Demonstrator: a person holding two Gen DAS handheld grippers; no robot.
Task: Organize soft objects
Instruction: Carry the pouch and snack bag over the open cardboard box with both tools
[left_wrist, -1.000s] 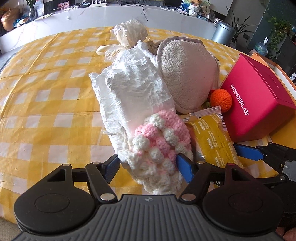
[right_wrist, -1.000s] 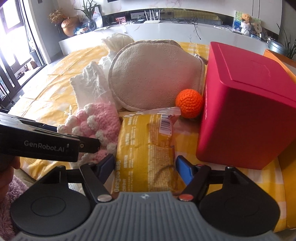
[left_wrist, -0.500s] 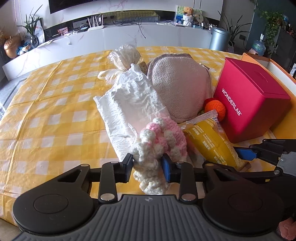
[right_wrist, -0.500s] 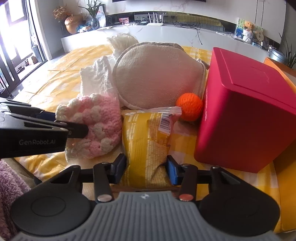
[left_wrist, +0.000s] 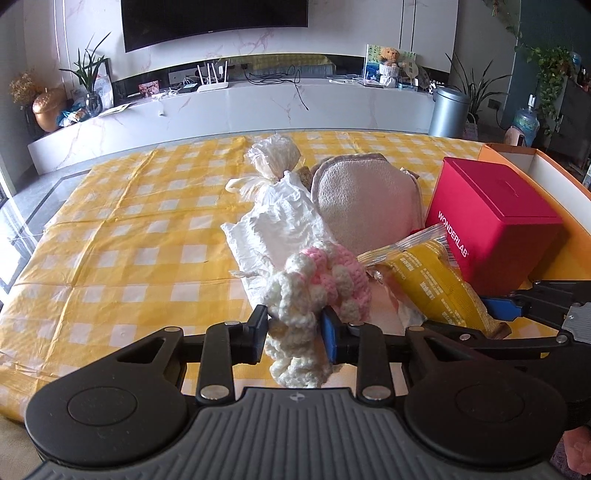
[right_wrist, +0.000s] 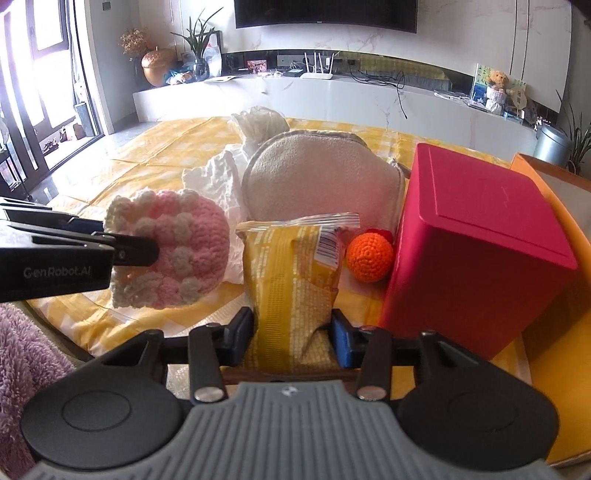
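Note:
My left gripper is shut on a pink and white crochet piece and holds it lifted above the yellow checked table; the piece also shows in the right wrist view. My right gripper is shut on a yellow snack bag, which shows in the left wrist view too. Behind them lie a white crumpled cloth, a round beige pad and an orange crochet ball.
A red WONDERLAB box stands at the right, with an orange tray beyond it. A tied white plastic bag lies at the back. A purple fluffy fabric is at the lower left of the right wrist view.
Both grippers closed, the left on the crochet piece and the right on the snack bag. Both have lifted their objects up and back from the table.

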